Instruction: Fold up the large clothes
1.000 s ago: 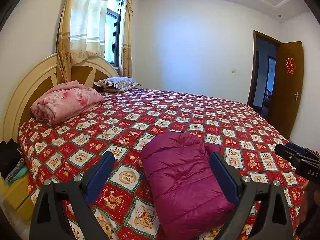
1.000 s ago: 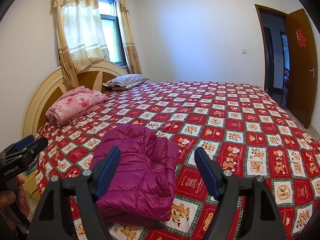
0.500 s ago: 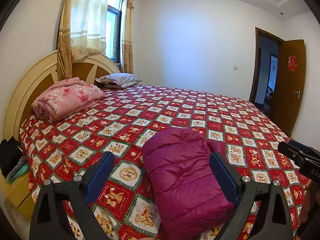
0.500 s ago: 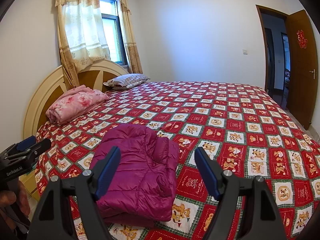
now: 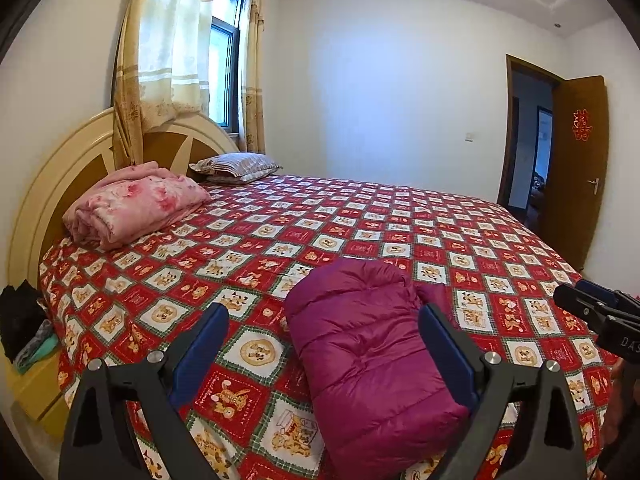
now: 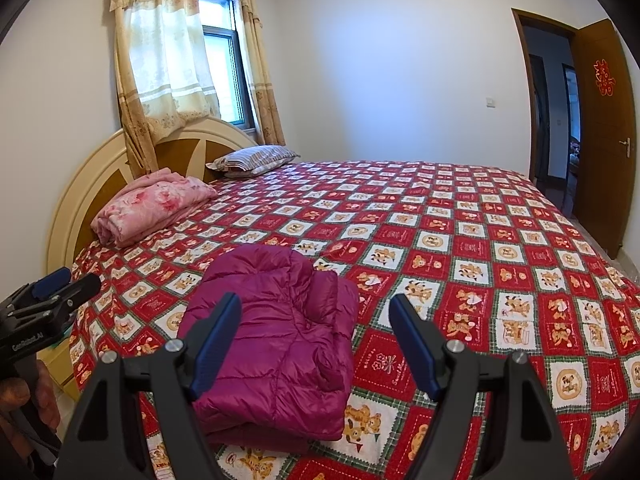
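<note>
Left claw point(image 5: 323, 342) and right claw point(image 6: 315, 330) gaping wide, gripping nothing, hovering over folded purple jacket point(image 6: 276, 344) lying on bed point(image 6: 480, 240).

White letters reading "DAS" stand on the black body of the right tongs point(image 5: 596, 312) at the edge of the left wrist view, the word cut off by the frame. On the body of the left tongs point(image 6: 48, 296), white lettering reads something like "GenRobot.AI", though it is small and blurred. The open door point(image 6: 604, 128) bears a red double-happiness character point(image 6: 605, 78). The bedspread point(image 6: 460, 240) has squares with printed words, too small to read.
</note>
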### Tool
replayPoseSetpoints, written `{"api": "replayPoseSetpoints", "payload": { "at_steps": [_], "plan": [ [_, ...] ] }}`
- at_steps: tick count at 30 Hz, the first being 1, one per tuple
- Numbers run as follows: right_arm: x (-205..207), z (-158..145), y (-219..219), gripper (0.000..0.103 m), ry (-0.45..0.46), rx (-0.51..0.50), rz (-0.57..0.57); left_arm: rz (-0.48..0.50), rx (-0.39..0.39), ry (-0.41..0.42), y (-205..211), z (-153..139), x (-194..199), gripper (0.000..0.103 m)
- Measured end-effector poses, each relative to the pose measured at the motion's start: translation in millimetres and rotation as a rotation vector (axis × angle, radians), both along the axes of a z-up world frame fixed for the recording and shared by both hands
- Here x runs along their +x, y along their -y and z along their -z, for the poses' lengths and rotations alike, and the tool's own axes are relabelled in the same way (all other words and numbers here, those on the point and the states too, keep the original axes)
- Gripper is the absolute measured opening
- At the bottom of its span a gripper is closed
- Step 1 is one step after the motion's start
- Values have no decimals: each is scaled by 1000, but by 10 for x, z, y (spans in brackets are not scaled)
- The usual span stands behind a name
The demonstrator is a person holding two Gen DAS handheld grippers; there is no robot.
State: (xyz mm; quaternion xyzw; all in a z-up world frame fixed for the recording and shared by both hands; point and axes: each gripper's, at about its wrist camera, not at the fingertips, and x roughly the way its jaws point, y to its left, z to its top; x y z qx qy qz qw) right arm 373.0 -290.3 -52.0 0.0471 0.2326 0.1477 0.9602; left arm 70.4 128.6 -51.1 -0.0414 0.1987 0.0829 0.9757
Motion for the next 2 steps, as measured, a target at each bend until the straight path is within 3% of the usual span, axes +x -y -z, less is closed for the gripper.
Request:
{"api": "replayPoseSetpoints", "payload": {
  "at_steps": [2],
  "plan": [
    [-7,9,-7,79,-2,-1,-1,4,5,3,8,-6,-2,96]
  ]
}}
